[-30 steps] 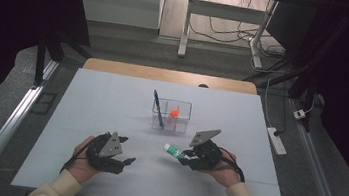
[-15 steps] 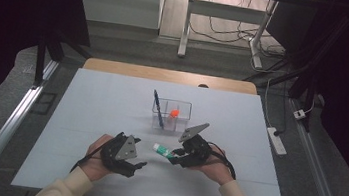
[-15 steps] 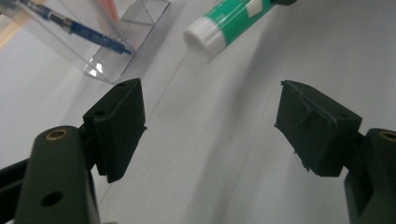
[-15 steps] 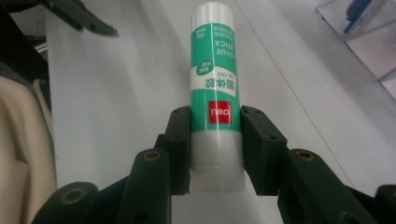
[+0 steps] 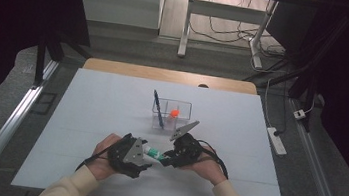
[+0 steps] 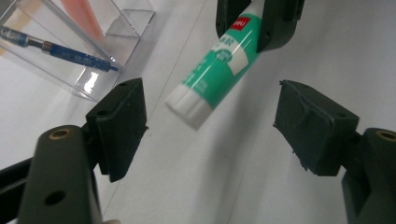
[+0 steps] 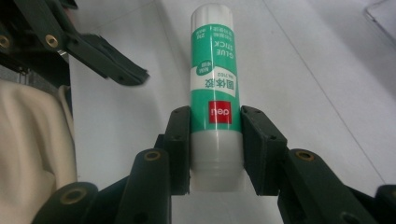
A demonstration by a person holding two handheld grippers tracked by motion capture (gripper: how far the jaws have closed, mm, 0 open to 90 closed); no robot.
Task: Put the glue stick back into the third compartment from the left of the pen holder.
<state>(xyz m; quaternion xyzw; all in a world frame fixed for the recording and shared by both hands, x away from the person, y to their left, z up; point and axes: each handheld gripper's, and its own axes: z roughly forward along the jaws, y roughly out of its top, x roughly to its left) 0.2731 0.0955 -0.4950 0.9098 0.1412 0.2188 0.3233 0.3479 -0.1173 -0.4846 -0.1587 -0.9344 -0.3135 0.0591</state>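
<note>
Glue stick (image 7: 213, 98) clamped level in right hand-held gripper (image 7: 215, 140).

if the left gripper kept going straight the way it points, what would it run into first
Probably the glue stick: its white cap end hangs between and just ahead of the left gripper's open jaws, held by the right gripper. Depth is hard to judge.

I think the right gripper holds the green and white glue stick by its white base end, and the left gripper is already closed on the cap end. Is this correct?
Not quite. The right gripper does clamp the green and white glue stick by its white base end, but the left gripper is not closed on it: the left gripper view shows its black jaws standing wide apart, with the cap end between them, touching neither.
</note>
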